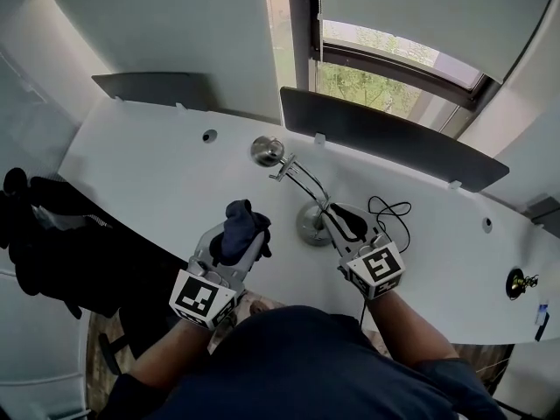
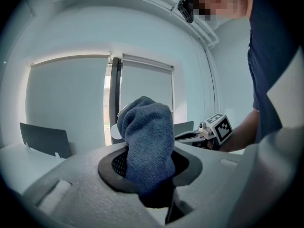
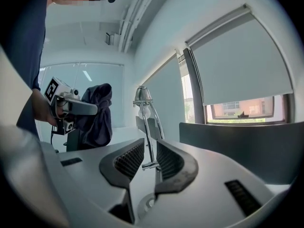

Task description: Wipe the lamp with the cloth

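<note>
The desk lamp has a chrome head (image 1: pixel 268 150), thin wire arms and a round base (image 1: pixel 308 226) on the white desk (image 1: pixel 157 173). My left gripper (image 1: pixel 238 239) is shut on a bunched dark blue cloth (image 1: pixel 242 226), held left of the base; the cloth (image 2: pixel 147 141) sticks up out of the jaws. My right gripper (image 1: pixel 339 220) is at the lamp's base. In the right gripper view its jaws (image 3: pixel 149 158) stand slightly apart, with the lamp's stem (image 3: pixel 147 137) between them and a gap on each side. The lamp head (image 3: pixel 141 96) rises beyond.
Two dark divider panels (image 1: pixel 385 134) (image 1: pixel 153 86) stand along the desk's far edge, below a window. A black cable (image 1: pixel 391 208) loops right of the lamp base. Dark clothing on a chair (image 1: pixel 44 234) sits off the left edge. A small black fitting (image 1: pixel 519 281) is at far right.
</note>
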Available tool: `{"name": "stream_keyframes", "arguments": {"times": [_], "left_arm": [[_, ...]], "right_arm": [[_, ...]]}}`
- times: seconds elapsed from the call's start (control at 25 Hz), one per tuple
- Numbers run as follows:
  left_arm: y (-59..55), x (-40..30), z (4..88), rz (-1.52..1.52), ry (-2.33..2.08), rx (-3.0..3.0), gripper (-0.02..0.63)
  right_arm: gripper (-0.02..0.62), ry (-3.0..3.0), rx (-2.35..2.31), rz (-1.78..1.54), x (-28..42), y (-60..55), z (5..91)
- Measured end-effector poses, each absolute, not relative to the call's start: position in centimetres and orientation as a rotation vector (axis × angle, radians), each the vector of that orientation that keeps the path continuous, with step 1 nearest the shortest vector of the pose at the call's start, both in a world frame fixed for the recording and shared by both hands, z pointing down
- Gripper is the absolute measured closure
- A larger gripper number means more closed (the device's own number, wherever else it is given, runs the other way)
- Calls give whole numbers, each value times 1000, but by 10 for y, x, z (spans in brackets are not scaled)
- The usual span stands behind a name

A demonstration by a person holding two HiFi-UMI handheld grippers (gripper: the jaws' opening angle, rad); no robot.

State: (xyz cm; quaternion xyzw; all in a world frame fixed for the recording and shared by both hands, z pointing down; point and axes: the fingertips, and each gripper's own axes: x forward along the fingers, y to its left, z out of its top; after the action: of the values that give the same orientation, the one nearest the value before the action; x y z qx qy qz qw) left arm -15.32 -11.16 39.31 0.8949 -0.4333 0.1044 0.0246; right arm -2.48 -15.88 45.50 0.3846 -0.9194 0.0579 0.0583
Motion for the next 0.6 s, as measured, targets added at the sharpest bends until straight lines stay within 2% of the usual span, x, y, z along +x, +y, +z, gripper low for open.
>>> {"name": "stream_keyframes", "arguments": {"times": [0.28, 0.44, 0.6], "left_arm": [[-130, -164, 385, 379, -1427, 2780, 476], [-141, -171, 380, 433, -1461, 2788, 476], [-151, -177, 383, 500, -1455, 2783, 476]], "right_arm": [[435, -2764, 1141, 120, -33, -173, 460], [403, -2757, 1108, 97, -37, -181, 462], [397, -2759, 1075, 94, -40, -186, 467]]}}
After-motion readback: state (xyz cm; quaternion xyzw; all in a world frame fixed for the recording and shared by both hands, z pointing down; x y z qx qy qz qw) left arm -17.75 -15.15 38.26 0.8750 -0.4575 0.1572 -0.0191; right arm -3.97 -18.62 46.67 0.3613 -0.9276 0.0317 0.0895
